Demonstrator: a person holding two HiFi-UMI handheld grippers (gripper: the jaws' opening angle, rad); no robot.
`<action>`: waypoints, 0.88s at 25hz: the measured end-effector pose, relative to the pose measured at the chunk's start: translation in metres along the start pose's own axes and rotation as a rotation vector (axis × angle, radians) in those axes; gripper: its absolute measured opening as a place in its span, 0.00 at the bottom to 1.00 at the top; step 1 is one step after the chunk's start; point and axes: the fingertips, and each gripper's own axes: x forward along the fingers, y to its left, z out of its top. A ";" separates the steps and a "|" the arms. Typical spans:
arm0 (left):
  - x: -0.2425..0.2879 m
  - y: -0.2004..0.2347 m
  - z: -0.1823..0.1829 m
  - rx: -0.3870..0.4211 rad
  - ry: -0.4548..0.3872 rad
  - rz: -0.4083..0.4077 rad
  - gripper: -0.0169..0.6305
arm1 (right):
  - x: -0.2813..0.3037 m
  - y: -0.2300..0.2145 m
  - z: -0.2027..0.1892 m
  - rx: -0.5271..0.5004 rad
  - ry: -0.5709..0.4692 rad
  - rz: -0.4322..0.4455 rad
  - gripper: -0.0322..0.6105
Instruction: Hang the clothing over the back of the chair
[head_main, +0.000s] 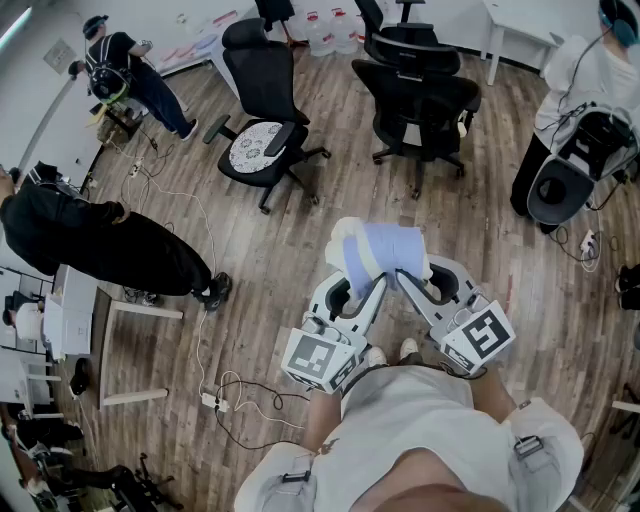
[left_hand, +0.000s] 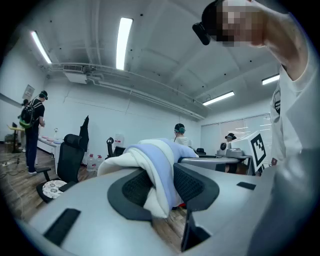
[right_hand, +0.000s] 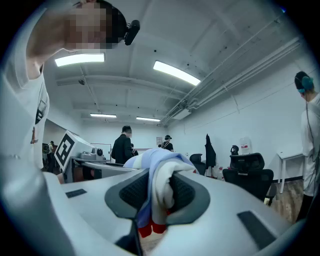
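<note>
Clothing (head_main: 378, 252), a bunched white and pale blue bundle, hangs in the air on the near side of the black chair (head_main: 415, 100), well apart from it, pinched at both ends. The left gripper (head_main: 356, 288) has its jaws clamped on the bundle's left fold, and its own view shows cloth packed between the pads (left_hand: 161, 182). The right gripper (head_main: 416, 284) likewise bites the right fold (right_hand: 159, 192). Both point level toward the chair.

The move ahead turns on this, as I judge it: the chair lies straight ahead of the two grippers, and the bundle's long axis runs crosswise between them, roughly in line with the width of the chair's back. Neither hand is clearly nearer. The garment is gathered short between the grips, so it would need lifting and spreading to drape over the back.

Between bundle and chair there is only bare wooden floor (head_main: 300, 250), nothing in the way. Left of the chair stands a cushioned chair (head_main: 262, 105), and further left a person in black (head_main: 95, 245) with cables (head_main: 215, 395) on the floor nearby. Right of the chair a person in white (head_main: 585, 90) handles equipment. A red patch (right_hand: 145, 231) shows under the right jaws, possibly part of the garment, though the view is too close to say
</note>
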 end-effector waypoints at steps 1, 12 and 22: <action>0.002 -0.001 0.000 0.000 0.002 -0.001 0.26 | -0.001 -0.002 0.000 0.003 0.000 0.000 0.21; 0.019 -0.016 0.000 -0.004 0.008 0.028 0.26 | -0.016 -0.020 0.001 0.038 -0.019 0.033 0.22; 0.031 -0.020 -0.001 -0.009 0.018 0.067 0.26 | -0.020 -0.032 -0.001 0.049 -0.019 0.071 0.23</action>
